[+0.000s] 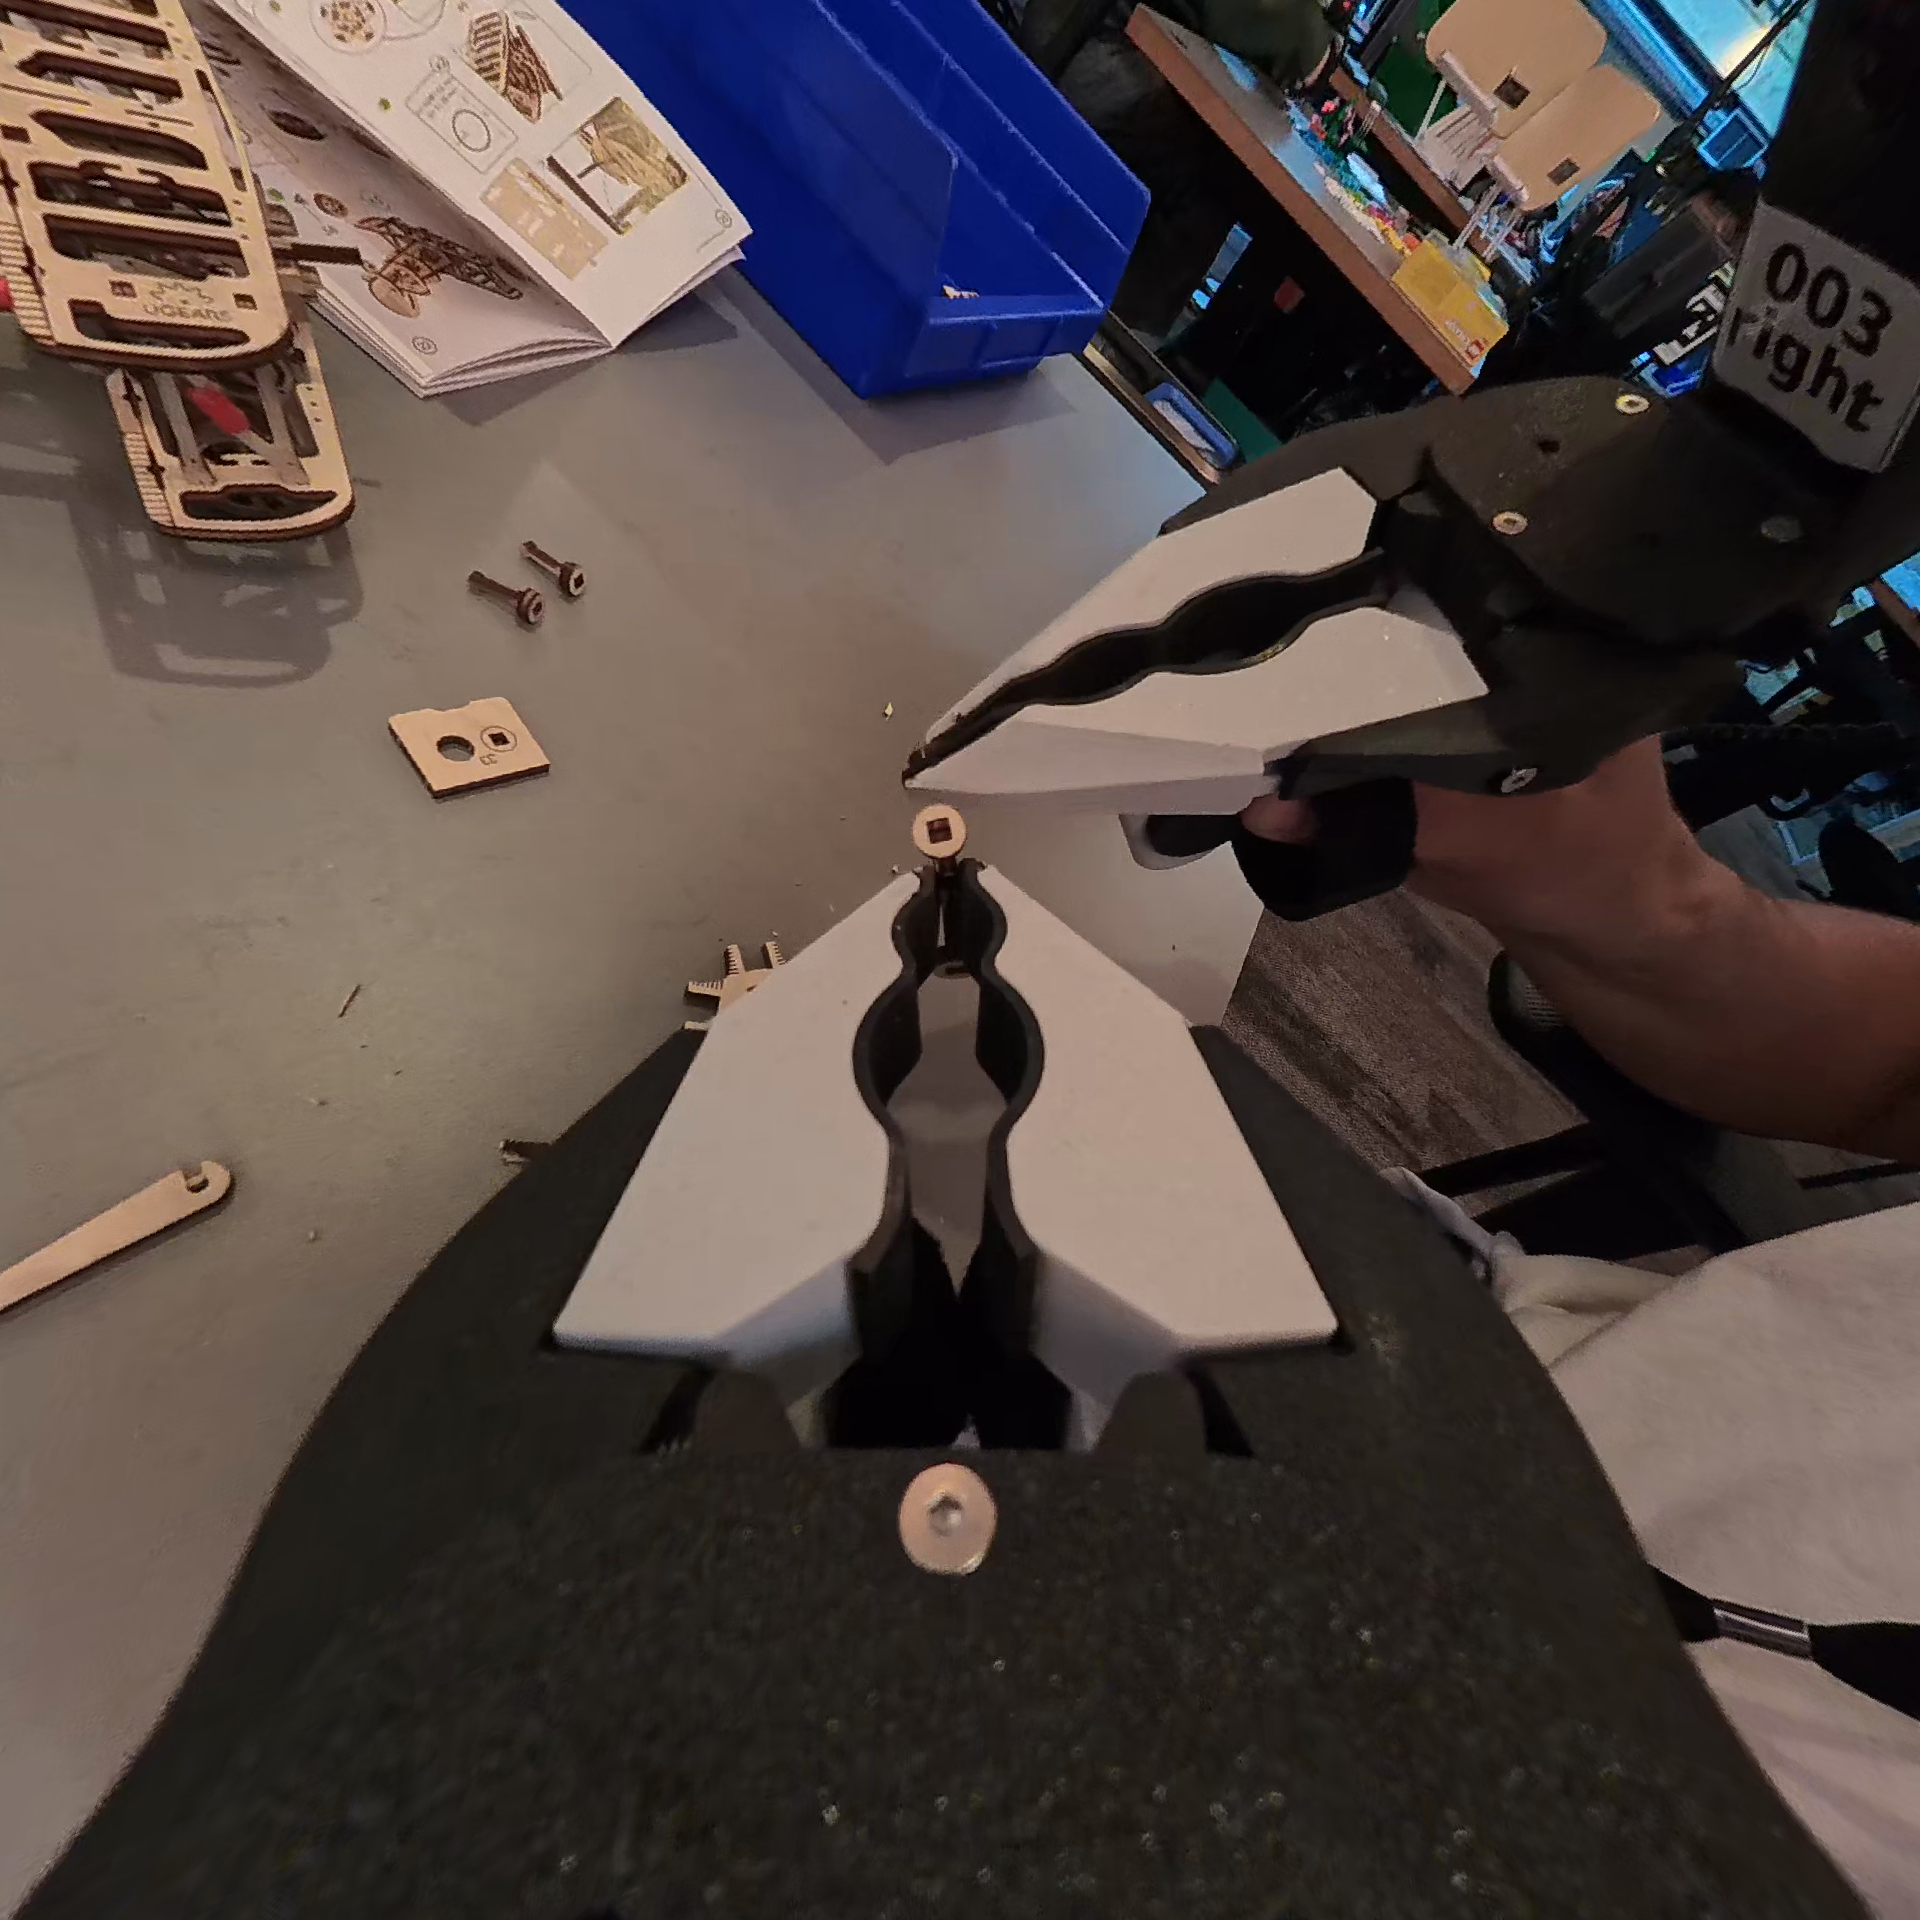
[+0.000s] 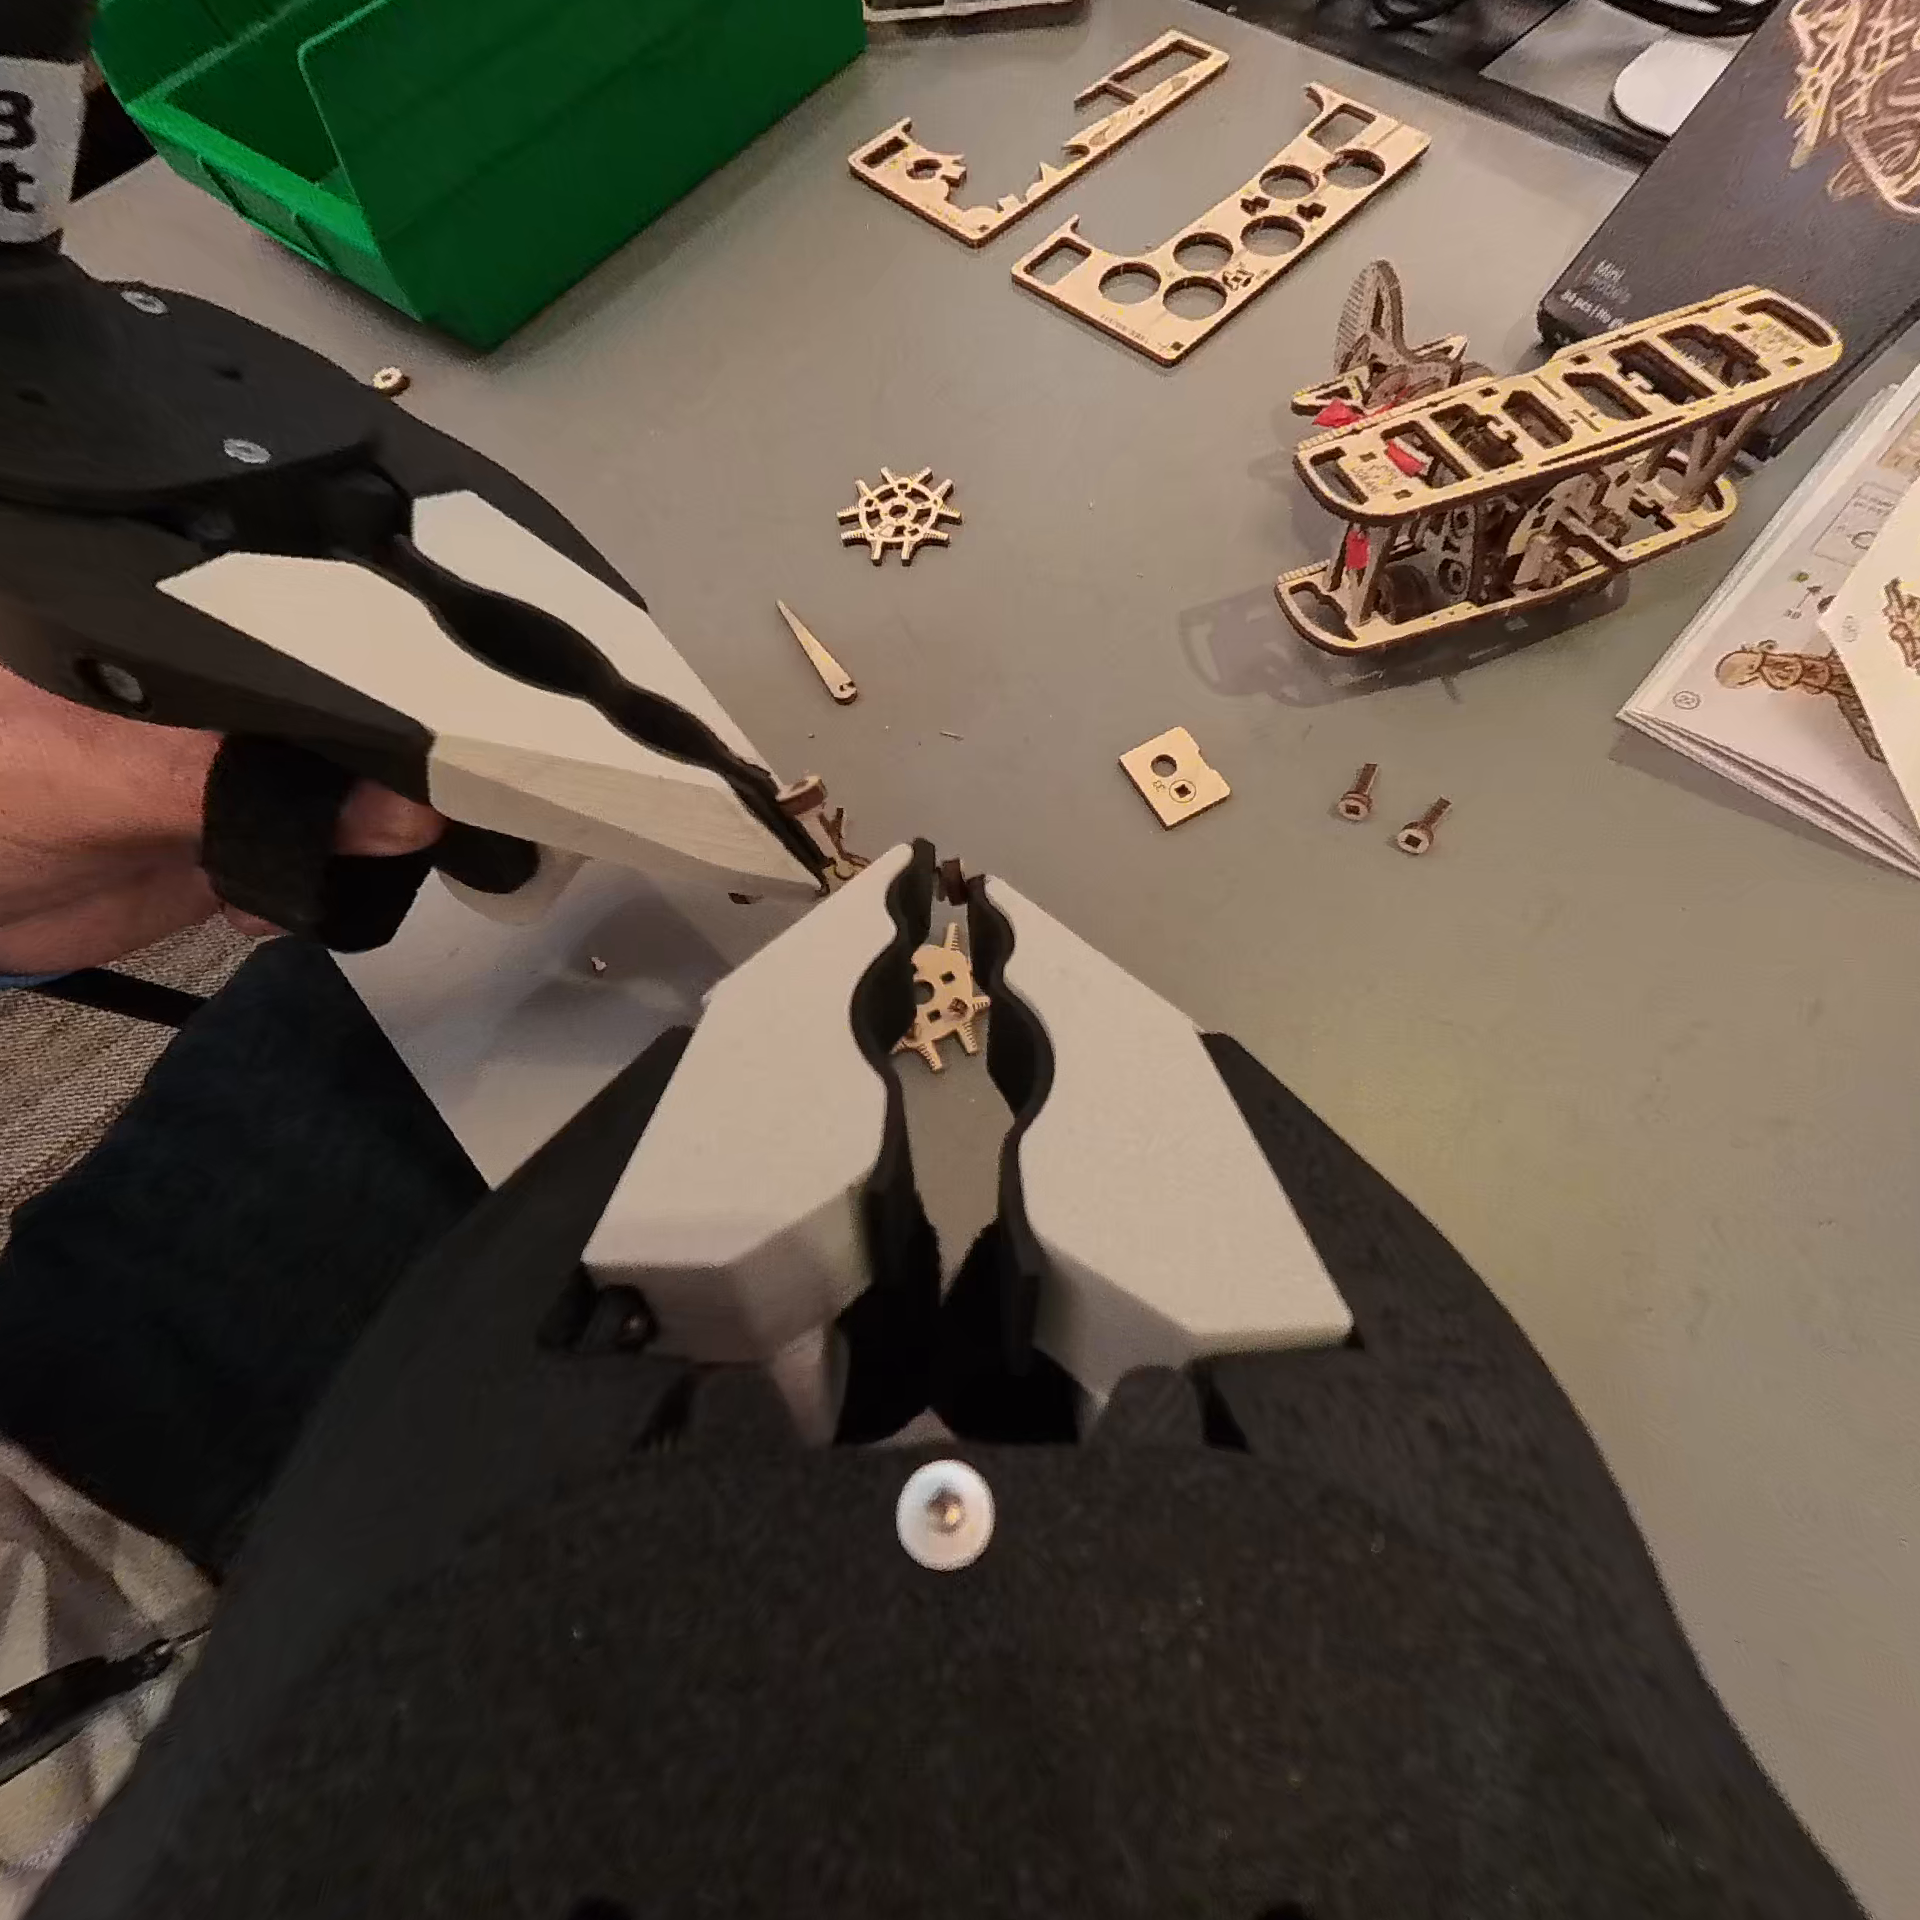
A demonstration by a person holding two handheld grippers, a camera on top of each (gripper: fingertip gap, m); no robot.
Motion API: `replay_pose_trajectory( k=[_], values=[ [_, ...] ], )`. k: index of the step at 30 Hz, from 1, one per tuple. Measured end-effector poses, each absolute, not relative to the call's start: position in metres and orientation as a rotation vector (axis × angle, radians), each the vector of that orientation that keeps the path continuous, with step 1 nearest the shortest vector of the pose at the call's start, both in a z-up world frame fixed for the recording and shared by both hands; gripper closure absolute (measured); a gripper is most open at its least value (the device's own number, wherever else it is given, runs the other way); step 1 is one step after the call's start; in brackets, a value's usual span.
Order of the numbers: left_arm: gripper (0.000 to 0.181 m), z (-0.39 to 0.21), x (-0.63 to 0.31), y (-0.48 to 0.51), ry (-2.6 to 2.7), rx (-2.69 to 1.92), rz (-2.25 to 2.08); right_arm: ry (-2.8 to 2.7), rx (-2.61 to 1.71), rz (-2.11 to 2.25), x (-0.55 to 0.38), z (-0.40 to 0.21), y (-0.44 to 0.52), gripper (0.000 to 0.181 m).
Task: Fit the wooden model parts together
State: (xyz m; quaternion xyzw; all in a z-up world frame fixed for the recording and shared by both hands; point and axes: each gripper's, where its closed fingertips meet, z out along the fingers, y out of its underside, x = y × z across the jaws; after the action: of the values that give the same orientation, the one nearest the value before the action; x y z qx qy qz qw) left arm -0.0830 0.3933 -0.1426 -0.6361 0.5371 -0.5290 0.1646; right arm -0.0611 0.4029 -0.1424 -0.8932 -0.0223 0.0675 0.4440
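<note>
Soft, even overhead light, faint shadows, sharp centres, wide-angle bending at edges.

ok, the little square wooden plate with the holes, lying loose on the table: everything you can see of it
The square wooden plate is a thin, pale laser-cut plywood piece with dark burnt edges. One edge has a shallow step or notch rather than a clean straight line. It carries a plain round hole and, beside it, a small square hole ringed by an engraved circle, plus a tiny engraved mark. It lies flat on the grey table, touching nothing else: neither gripper holds it. Two small dark pegs lie close by, apart from it.
</note>
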Motion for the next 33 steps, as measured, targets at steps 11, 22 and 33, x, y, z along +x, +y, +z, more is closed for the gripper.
replay_pose_trajectory(
  k=[11, 22, 33],
  values=[
    [0.181, -0.142, -0.083, 0.391, 1.505, -1.841, -1.578, -0.124, -2.190, 0.046, -0.061, -0.140, 0.404, 0.176],
    [0.181, -0.135, -0.082, 0.386, 1.412, -1.885, -1.790, -0.163, -2.109, 0.017, -0.068, -0.132, 0.407, 0.175],
    [0.181, -0.137, -0.084, 0.391, 1.454, -1.856, -1.715, -0.124, -2.135, 0.070, -0.060, -0.133, 0.405, 0.175]
  ],
)
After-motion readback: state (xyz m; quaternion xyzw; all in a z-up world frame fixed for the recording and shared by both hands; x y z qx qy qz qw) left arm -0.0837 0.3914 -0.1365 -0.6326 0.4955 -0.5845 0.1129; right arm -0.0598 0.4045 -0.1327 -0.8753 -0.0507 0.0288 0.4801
